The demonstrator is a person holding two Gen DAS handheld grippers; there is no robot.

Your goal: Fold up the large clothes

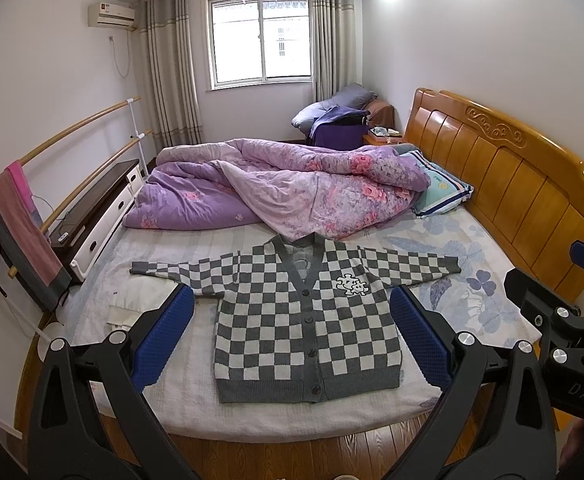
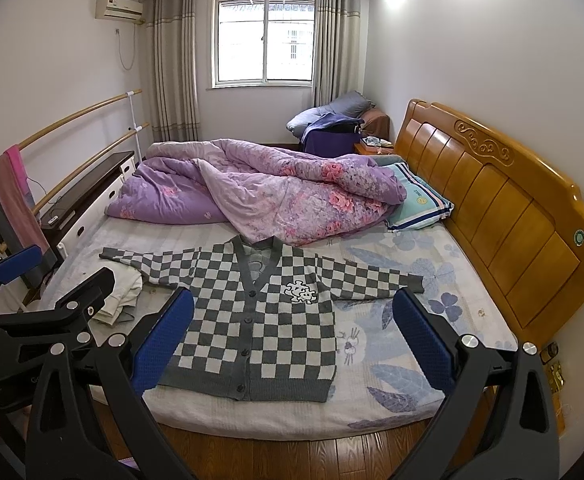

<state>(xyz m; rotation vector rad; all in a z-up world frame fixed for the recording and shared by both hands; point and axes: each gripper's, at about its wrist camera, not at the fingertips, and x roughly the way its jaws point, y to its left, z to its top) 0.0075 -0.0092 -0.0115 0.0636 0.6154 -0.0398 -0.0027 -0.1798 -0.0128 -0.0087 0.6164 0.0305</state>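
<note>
Folding not yet begun: the checkered cardigan [image 1: 307,320] lies flat on the bed [image 1: 188,412], both claws [image 1: 292,336] [image 2: 293,340] gaping empty above it, so a sleeve grasp likely comes next.

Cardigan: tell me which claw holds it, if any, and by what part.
Neither. The cardigan lies flat on the bed, sleeves spread. The left claw and right claw are both open, above it and empty.
</note>
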